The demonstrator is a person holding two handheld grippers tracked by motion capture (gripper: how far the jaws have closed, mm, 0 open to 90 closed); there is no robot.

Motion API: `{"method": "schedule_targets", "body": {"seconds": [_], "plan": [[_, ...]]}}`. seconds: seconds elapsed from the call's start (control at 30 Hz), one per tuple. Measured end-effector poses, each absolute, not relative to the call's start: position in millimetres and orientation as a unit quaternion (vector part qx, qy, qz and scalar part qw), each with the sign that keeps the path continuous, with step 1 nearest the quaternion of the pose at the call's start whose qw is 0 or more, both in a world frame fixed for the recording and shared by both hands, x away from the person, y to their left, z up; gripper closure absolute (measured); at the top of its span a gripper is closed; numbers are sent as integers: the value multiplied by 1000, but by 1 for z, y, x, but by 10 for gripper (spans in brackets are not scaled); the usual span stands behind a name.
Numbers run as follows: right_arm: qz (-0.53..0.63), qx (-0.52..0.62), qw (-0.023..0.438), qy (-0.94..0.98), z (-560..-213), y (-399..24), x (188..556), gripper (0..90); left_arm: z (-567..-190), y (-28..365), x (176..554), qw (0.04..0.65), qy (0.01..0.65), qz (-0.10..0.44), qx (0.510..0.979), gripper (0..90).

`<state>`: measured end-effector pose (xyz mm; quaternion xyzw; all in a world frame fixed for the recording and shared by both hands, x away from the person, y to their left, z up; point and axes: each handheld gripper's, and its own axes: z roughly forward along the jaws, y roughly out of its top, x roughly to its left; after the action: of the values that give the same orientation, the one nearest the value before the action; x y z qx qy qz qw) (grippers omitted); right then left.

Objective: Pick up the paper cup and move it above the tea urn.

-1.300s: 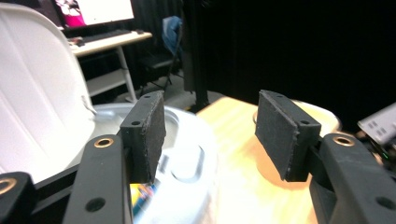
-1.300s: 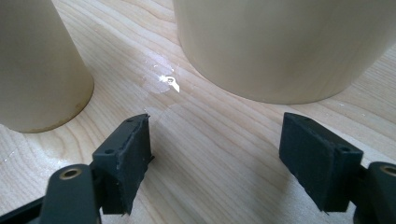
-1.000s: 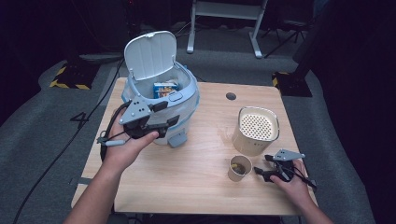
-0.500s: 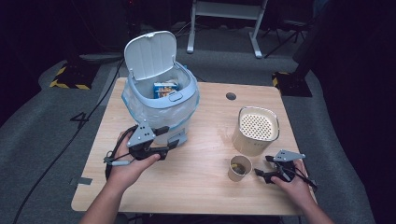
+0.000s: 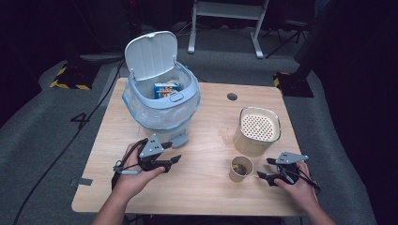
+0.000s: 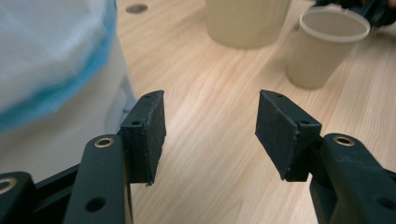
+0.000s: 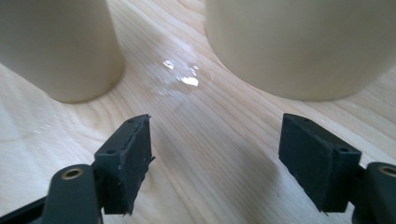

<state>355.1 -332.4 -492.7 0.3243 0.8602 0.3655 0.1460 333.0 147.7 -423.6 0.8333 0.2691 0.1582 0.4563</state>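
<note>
Paper cup (image 5: 241, 168) stands upright on the wooden table (image 5: 206, 197), just in front of the cream perforated-lid canister (image 5: 257, 131). Right gripper (image 5: 267, 169) sits just beside the cup, jaws apart, empty, having just been closing. Left gripper (image 5: 172, 162) rests before the lined bin (image 5: 162, 105), jaws wide, empty.
</note>
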Motion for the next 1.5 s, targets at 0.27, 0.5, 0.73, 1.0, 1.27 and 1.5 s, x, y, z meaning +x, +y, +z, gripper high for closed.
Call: {"method": "schedule_targets", "body": {"seconds": [0.27, 0.5, 0.73, 1.0, 1.27, 1.5], "plan": [[380, 313, 143, 859, -486, -330, 347, 263, -452, 148, 335, 449, 291, 131, 835, 430], [374, 298, 127, 869, -481, -329, 339, 314, -479, 153, 340, 420, 322, 110, 841, 426], [409, 288, 117, 858, -476, -325, 333, 224, -494, 155, 340, 390, 344, 103, 848, 421], [437, 267, 113, 851, -467, -313, 325, 178, -503, 155, 342, 378, 349, 112, 850, 389], [449, 253, 116, 849, -472, -295, 325, 170, -504, 151, 342, 359, 358, 137, 851, 303], [443, 254, 108, 853, -484, -276, 332, 170, -503, 151, 343, 358, 356, 135, 853, 295]]}}
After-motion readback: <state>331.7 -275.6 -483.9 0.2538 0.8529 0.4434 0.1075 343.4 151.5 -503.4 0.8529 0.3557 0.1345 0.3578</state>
